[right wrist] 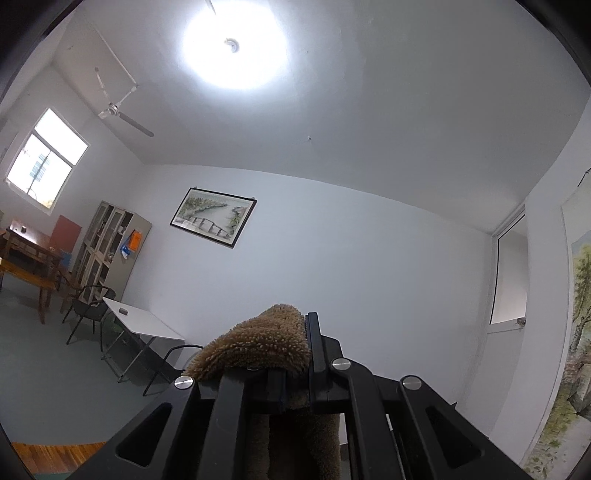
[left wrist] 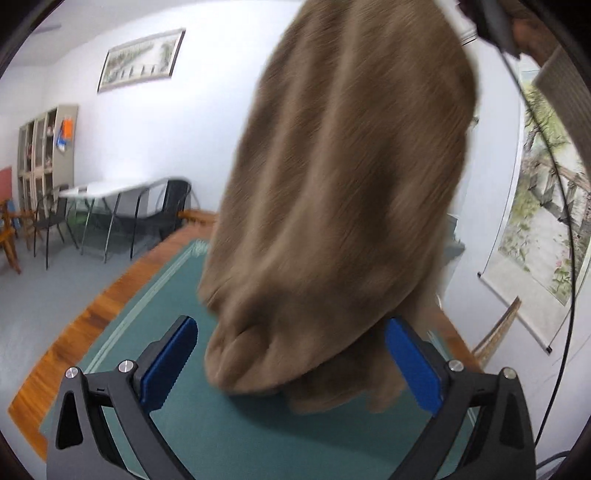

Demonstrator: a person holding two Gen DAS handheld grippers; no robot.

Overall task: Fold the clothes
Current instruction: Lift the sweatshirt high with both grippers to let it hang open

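Note:
A brown fuzzy garment [left wrist: 332, 206] hangs from the upper right down to the green mat [left wrist: 221, 435], its lower end bunched on the mat. My left gripper [left wrist: 291, 354] is open, its blue pads [left wrist: 170, 362] wide apart on either side of the bunched end and not pressing it. At the top right of that view, part of the right gripper [left wrist: 495, 22] shows above the cloth. In the right wrist view my right gripper [right wrist: 301, 343] points up toward the wall and is shut on a fold of the brown garment [right wrist: 258, 343], which drapes over the left finger.
The green mat lies on a wooden table [left wrist: 74, 332]. Behind it stand a white folding table [left wrist: 103, 188], black chairs [left wrist: 170, 210] and a cabinet [left wrist: 40, 155]. A scroll painting [left wrist: 543, 206] hangs on the right wall, with a cable [left wrist: 554, 184] in front.

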